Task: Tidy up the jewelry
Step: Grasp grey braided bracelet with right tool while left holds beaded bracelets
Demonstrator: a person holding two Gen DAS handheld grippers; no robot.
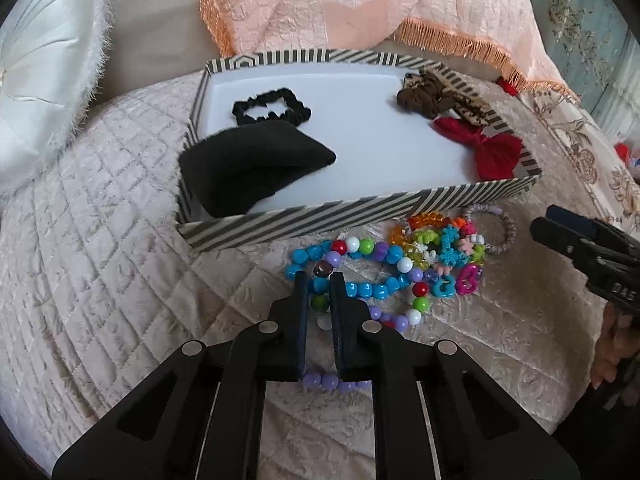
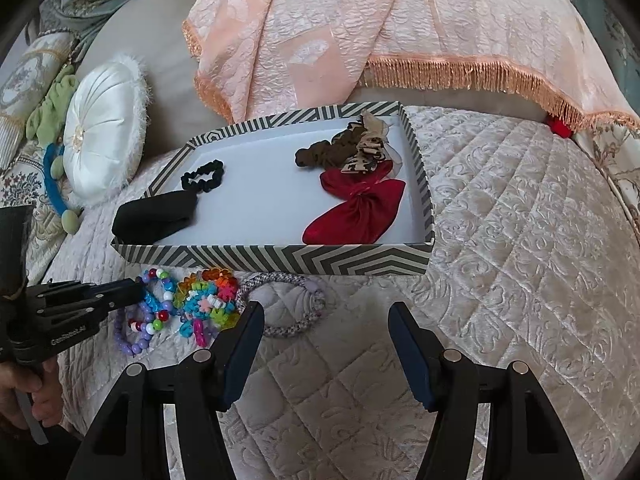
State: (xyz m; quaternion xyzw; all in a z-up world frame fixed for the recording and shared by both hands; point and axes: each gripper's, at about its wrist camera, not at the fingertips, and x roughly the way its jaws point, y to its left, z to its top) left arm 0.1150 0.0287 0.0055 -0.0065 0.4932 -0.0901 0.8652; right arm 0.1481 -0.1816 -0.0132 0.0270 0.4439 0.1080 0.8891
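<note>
Step in hand: a pick from the loose heap is judged to be under way; the string of blue, white, red and green round plastic beads (image 1: pixel 362 276) is being taken up from the quilted cream bedspread (image 1: pixel 100 240).
Left gripper (image 1: pixel 320 280): its jaws are drawn nearly together and pinch the bead string at a blue bead, the tips low on the cloth.
Right gripper (image 2: pixel 326 320): its jaws are spread wide with nothing between them; it is poised over bare quilt, just beside the grey braided cord ring (image 2: pixel 280 304).
Heap: the bright plastic flower-charm bracelets (image 1: pixel 444 244) lie tangled against the bead string, close before the front wall of the box.
Box: the shallow striped black-and-white cardboard tray (image 1: pixel 304 216) already holds a black fuzzy pouch (image 1: pixel 248 168), a black ruffled scrunchie (image 1: pixel 272 106), a brown scrunchie (image 1: pixel 424 94) and a red satin bow (image 1: pixel 484 146).
Progress: hair pieces are judged sorted; beaded pieces remain outside.
Next move: a slow lift is called for, so the string can be drawn free of the charm bracelets, then carried over the wall to the white floor.
Risk: neighbouring bracelets may be dragged along.
</note>
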